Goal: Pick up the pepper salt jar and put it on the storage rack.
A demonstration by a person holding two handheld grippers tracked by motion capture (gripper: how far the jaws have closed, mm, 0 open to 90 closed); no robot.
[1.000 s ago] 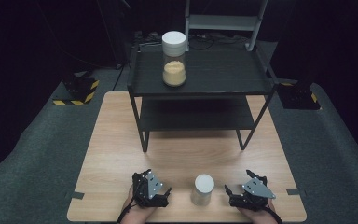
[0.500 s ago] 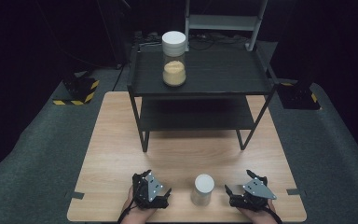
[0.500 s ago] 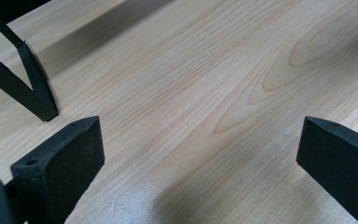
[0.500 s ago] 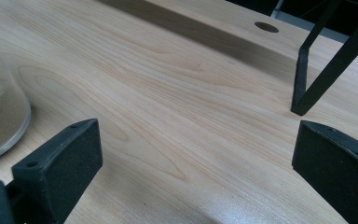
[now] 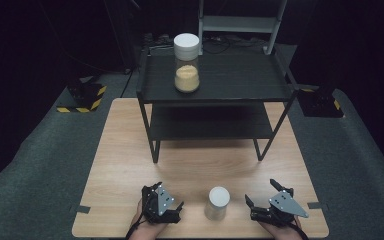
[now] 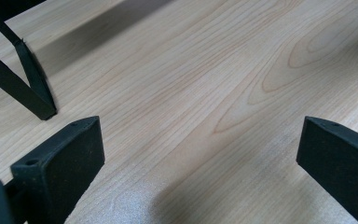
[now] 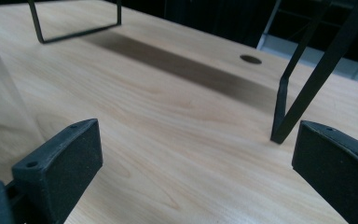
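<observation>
Both tools rest where they were a second ago, near the table's front edge; nothing has shifted. The left tool (image 5: 172,210) and right tool (image 5: 261,204) gape wide, holding nothing. Between them, apart from both, stands the white-lidded jar (image 5: 217,203). On the black rack (image 5: 220,92) behind stands another jar (image 5: 186,69).

Pale wood-grain table top (image 5: 130,150), matte black two-tier metal rack (image 5: 220,95). On the rack: clear jar with white lid and tan contents (image 5: 186,62). Near the table's front edge: clear jar with white lid (image 5: 217,202).
</observation>
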